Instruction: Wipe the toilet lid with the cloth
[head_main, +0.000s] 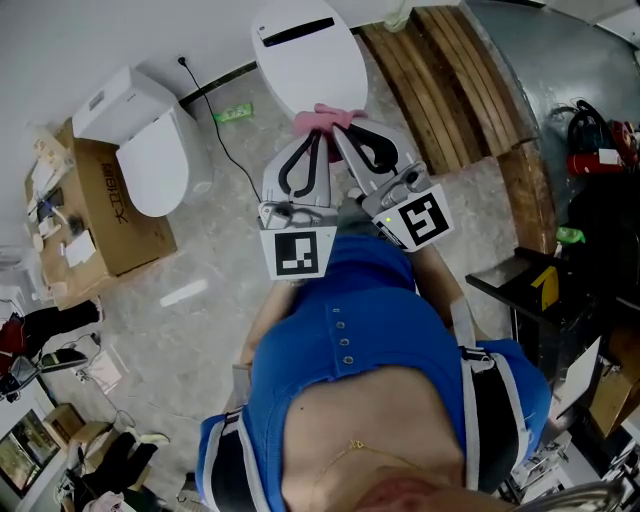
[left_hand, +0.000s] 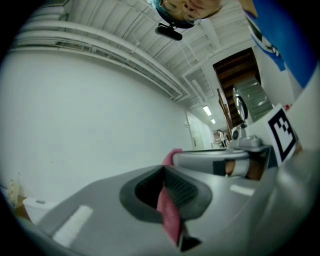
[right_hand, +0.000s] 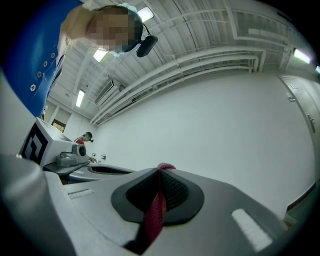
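Cloth (head_main: 326, 117) in left gripper (head_main: 317, 138), right gripper (head_main: 339, 134)

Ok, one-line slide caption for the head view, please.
Left gripper and right gripper both pinch a pink cloth by the near edge of the closed white toilet lid.

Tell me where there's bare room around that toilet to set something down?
The toilet lid is bare beyond the pink cloth, pinched by the left gripper and right gripper at its near edge. Open floor lies between it and the second toilet, crossed by a black cable. Crowded: around the cardboard box, left, and the dark shelving, right.
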